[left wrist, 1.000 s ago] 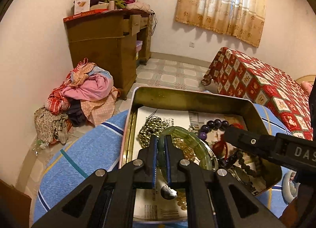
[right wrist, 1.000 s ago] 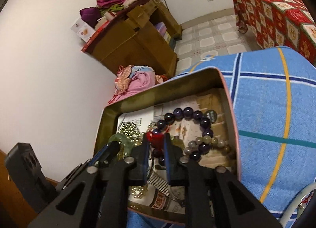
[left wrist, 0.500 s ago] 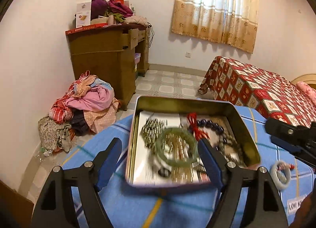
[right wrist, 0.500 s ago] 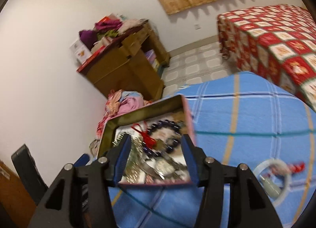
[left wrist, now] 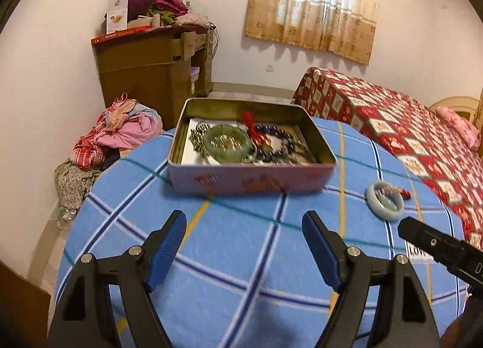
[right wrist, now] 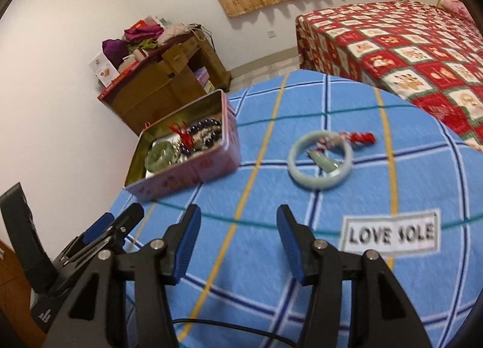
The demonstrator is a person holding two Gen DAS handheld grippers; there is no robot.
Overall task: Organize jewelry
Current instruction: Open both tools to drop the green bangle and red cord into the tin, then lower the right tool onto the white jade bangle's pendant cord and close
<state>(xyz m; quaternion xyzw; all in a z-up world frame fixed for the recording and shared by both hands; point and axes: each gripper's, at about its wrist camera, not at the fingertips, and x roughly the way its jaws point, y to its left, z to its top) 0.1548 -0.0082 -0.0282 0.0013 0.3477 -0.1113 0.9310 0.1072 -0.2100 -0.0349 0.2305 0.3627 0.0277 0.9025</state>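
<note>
A pink tin box (left wrist: 250,177) (right wrist: 193,174) stands on the blue checked cloth. Inside lie a green bangle (left wrist: 227,143) (right wrist: 160,156), a dark bead bracelet (left wrist: 276,142) (right wrist: 205,133) with a red tassel (left wrist: 250,124), and gold-toned beads (left wrist: 197,136). A pale jade bangle (left wrist: 385,200) (right wrist: 320,164) with a small pendant and red cord (right wrist: 360,138) rests on the cloth right of the box. My left gripper (left wrist: 243,222) hangs open and empty above the cloth, short of the box. My right gripper (right wrist: 238,216) is open and empty too, short of the pale bangle.
The cloth-covered table (left wrist: 241,257) bears a white label reading LOVE SOLE (right wrist: 391,231). Beyond it are a bed with a red patterned cover (left wrist: 392,124), a brown cabinet (left wrist: 151,67) piled with clothes, and a heap of clothes (left wrist: 117,136) on the floor.
Both grippers were shut over the jewelry in the box; they have opened and pulled back from it. The green bangle and bead bracelet stay in the box.
</note>
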